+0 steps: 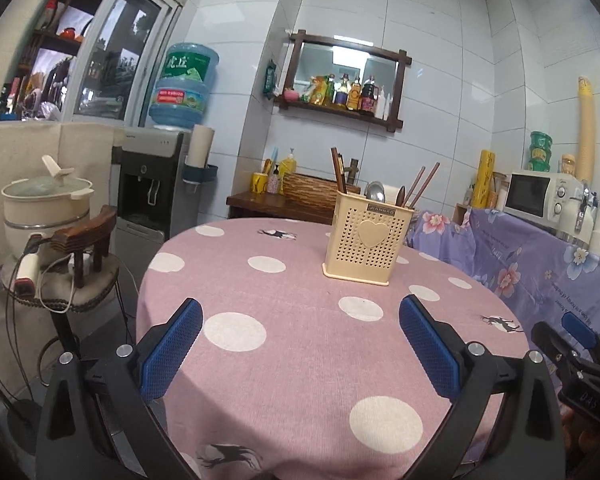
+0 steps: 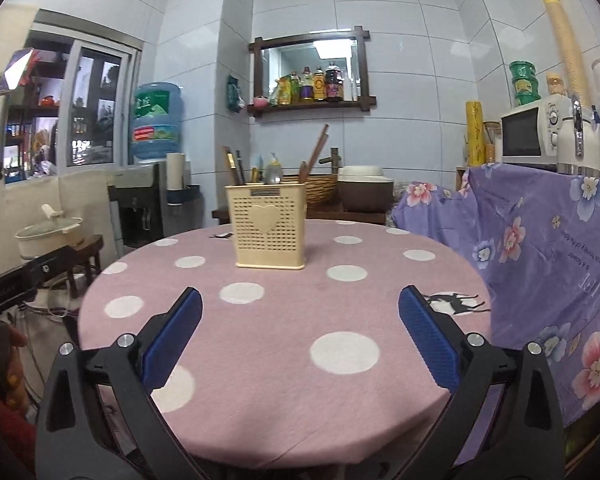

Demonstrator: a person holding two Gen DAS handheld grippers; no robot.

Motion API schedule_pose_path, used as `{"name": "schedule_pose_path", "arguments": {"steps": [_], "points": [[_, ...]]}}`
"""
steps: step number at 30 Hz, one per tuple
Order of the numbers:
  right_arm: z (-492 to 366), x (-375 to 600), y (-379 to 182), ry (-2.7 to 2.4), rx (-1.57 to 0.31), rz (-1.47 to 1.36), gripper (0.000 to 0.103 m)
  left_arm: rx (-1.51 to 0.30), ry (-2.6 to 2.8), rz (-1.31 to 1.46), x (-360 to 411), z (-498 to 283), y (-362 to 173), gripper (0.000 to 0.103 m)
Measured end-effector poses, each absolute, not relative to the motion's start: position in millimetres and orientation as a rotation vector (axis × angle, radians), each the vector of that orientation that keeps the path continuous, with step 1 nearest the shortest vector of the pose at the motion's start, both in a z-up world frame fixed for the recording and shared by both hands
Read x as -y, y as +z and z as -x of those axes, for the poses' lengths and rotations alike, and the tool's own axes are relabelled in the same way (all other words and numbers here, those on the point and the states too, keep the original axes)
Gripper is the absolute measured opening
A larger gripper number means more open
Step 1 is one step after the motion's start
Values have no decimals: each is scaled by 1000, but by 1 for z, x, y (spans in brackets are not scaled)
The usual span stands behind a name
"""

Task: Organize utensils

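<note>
1. From the left gripper I can see the right gripper poking in at the lower right edge, beside the table; the right wrist view instead catches a dark device at its left edge, too cropped for me to say what it is.
2. The left view shows two chopsticks leaning right out of the utensil holder, plus a spoon bowl. In the right view one brown stick slants up to the right behind the holder.
3. Both grippers stand wide apart with nothing between the blue pads — neither touches anything.
4. The holder sits upright on the far half of the round table, heart side facing the cameras, its long axis vertical and the utensils pointing up.
5. The polka-dot cloth between grippers and holder is bare — open room on every side of it.
6. The table's right edge nears a purple floral cover; on the left, a chair stands close by.
</note>
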State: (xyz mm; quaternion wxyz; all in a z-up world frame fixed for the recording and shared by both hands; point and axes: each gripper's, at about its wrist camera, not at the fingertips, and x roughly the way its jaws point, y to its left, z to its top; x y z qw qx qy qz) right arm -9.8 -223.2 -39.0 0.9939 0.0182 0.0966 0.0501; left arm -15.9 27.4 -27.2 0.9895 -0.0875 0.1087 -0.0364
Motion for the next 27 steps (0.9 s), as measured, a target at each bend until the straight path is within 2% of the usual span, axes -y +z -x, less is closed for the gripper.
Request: {"name": "schedule_pose_path", "arguments": {"steps": [27], "points": [[27, 207, -30, 125, -142, 17, 97, -186, -73, 176, -34, 32, -22, 98]]}}
